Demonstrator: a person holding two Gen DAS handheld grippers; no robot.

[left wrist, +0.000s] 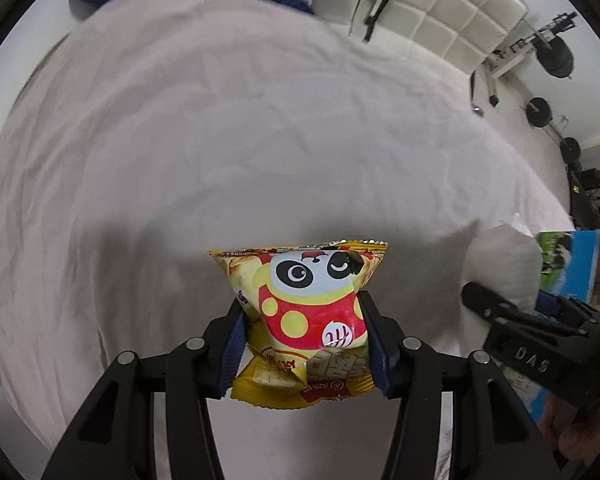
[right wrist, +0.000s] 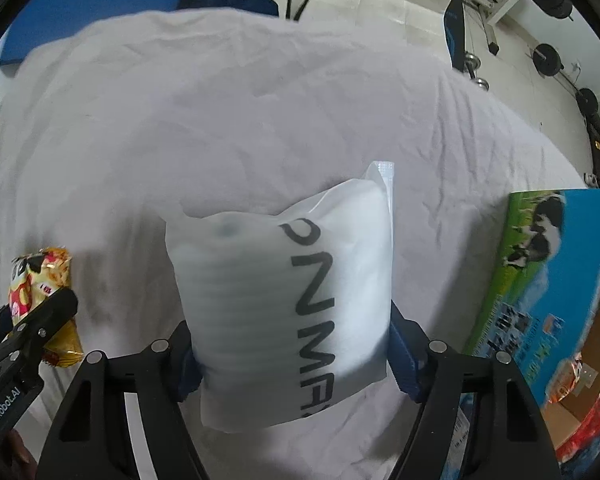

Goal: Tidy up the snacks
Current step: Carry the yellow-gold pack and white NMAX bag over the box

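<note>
A yellow snack bag with a panda cartoon (left wrist: 308,320) hangs above the white bedsheet (left wrist: 240,140), and my left gripper (left wrist: 304,344) is shut on it, its blue pads pinching the sides. My right gripper (right wrist: 292,344) is shut on a white frosted packet with black lettering (right wrist: 284,296), also held over the sheet. In the left wrist view the right gripper (left wrist: 512,320) shows at the right edge with the white packet (left wrist: 508,264). Seen from the right wrist, the left gripper (right wrist: 28,332) sits at the far left with the yellow bag (right wrist: 40,280).
A cardboard box with a cow picture, blue and green (right wrist: 548,280), stands open at the right and holds some red-packaged snacks (right wrist: 588,420). A blue mat (right wrist: 92,4) lies beyond the bed. Weight plates and exercise gear (right wrist: 548,60) occupy the far right floor.
</note>
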